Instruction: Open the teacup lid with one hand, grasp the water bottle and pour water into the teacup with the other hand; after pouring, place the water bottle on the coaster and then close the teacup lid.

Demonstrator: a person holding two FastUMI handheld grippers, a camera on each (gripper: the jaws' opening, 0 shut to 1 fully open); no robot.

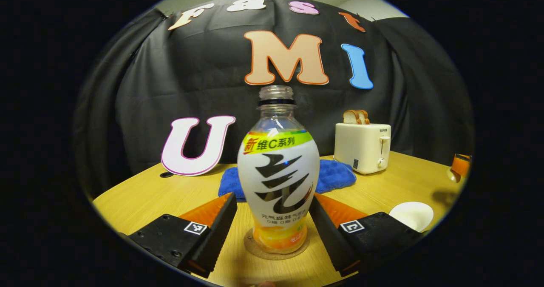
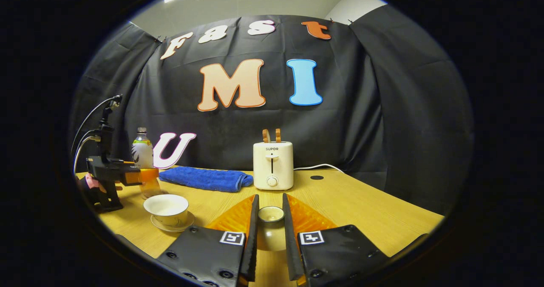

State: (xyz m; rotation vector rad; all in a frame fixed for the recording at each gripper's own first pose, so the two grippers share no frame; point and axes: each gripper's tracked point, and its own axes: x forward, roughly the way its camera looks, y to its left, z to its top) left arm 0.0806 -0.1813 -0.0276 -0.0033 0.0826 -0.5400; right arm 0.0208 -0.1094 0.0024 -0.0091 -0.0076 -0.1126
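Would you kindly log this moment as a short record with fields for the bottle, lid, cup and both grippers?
bottle: water bottle upright on the coaster, uncapped
left gripper: left gripper open, fingers either side of the bottle, apparently not pressing
lid: teacup lid held between the fingers of the right gripper
teacup: teacup open on its saucer
background: toaster, blue towel

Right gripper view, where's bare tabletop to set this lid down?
Free: the table right of the toaster, out to the edge. A narrower strip lies between the blue towel and the teacup. Crowded: the left, where teacup, water bottle and left gripper cluster.
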